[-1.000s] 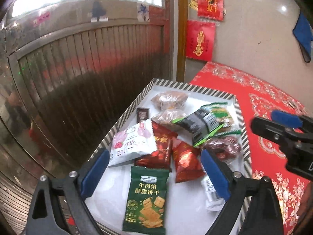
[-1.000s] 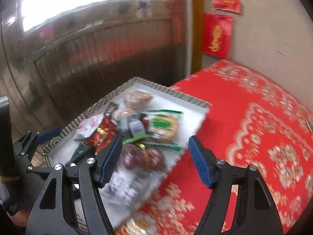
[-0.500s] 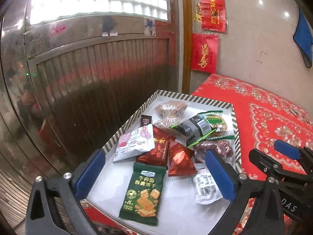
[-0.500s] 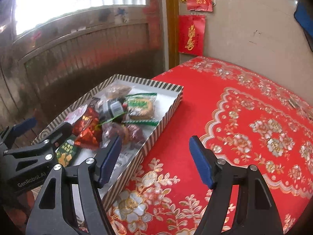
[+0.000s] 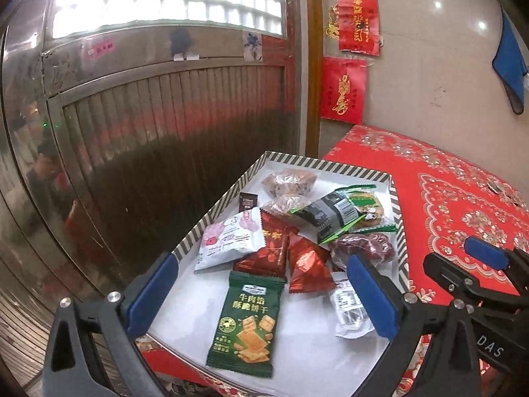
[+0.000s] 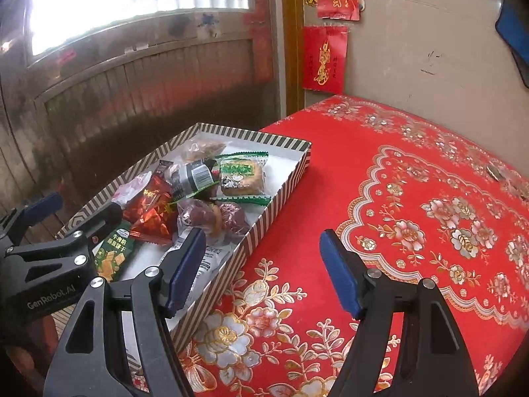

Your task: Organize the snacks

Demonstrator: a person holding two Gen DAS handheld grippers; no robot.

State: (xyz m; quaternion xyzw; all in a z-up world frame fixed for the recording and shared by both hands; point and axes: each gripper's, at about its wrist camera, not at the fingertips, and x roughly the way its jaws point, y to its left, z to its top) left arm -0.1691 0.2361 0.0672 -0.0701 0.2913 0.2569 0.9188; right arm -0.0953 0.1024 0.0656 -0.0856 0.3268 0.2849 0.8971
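striped tray (image 5: 360, 167), red floral cloth (image 6: 413, 218), grn pkt (image 5: 246, 322)

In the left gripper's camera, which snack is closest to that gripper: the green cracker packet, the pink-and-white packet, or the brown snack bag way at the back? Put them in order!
1. Green cracker packet: right between the open jaws, at the tray's near end.
2. Pink-and-white packet: mid-tray, left side.
3. Brown snack bag: far end of the tray.

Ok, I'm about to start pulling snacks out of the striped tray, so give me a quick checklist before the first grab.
1. Left gripper open and empty: ok.
2. Right gripper open and empty: ok.
3. Green cracker packet lying flat, nothing on top: ok.
4. Bare red tablecloth beside the striped tray for sorting: ok.
5. Grippers apart from each other: ok.
6. Snacks hidden under the middle pile: cannot tell.
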